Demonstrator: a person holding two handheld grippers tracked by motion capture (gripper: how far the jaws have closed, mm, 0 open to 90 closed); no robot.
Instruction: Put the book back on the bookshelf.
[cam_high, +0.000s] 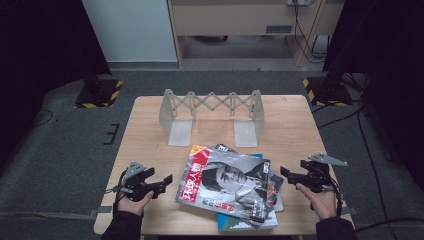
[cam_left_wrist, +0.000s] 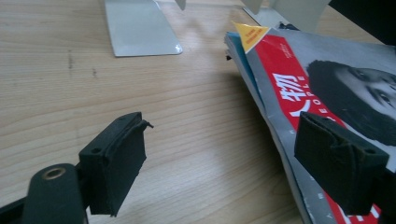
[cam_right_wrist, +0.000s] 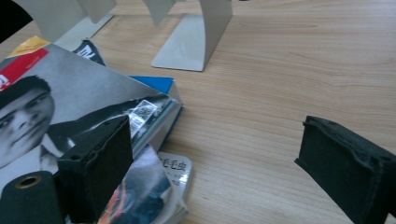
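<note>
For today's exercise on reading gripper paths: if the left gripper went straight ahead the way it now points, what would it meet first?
Most likely the top magazine: the open left gripper points along the wooden table, its one jaw already over the magazine's red edge. Depth is unclear.

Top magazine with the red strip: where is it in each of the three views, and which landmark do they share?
High view: top magazine, centre front of the table, between the grippers.
Left gripper view: right side, red strip beside the right jaw.
Right gripper view: left side, behind the left jaw.
Shared landmark: the grey expanding rack, its foot plates at top.
</note>
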